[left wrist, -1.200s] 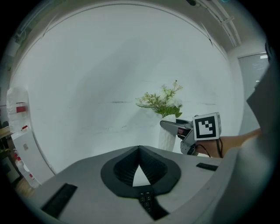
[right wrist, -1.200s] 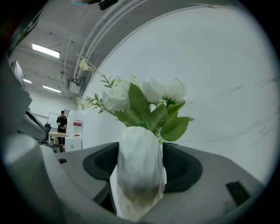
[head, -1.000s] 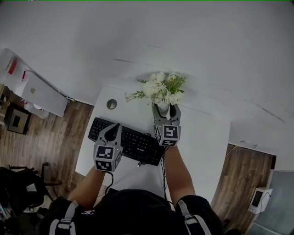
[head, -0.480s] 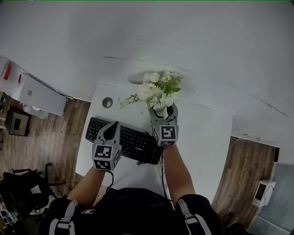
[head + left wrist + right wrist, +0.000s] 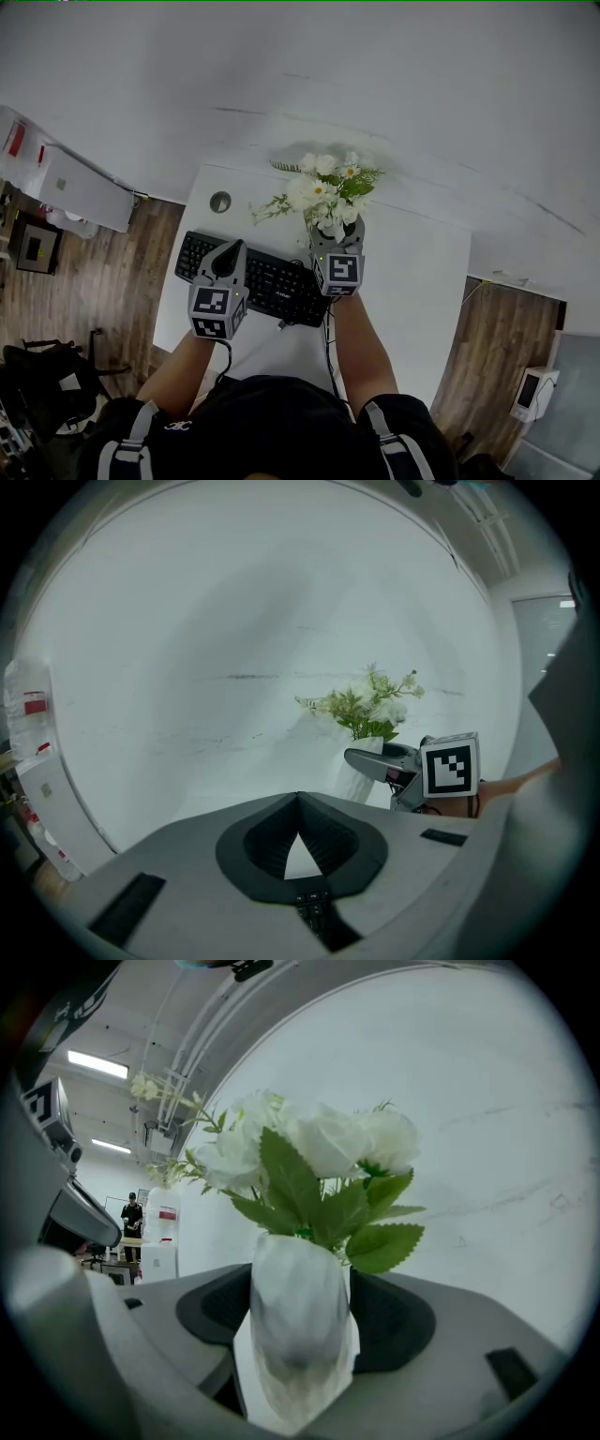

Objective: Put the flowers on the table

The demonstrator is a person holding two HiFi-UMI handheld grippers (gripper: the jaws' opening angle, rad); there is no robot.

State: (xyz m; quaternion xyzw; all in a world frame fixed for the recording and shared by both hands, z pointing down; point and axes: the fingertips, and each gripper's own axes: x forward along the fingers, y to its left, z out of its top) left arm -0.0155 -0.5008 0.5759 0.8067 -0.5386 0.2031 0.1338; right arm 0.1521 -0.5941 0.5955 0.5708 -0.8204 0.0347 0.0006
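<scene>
I'm worrying about a tip-over: at 12 o'clock on the slick white table (image 5: 422, 281) the flowers (image 5: 328, 183) are sitting top-heavy in their vase (image 5: 298, 1316). My right gripper (image 5: 337, 228), jaws spread loose around it, could be clipping it backing out. Left gripper (image 5: 230, 251) is hanging clenched, empty, at the vase's 8 o'clock. White wall (image 5: 375, 75) behind, wood floor (image 5: 103, 272) flanking.
</scene>
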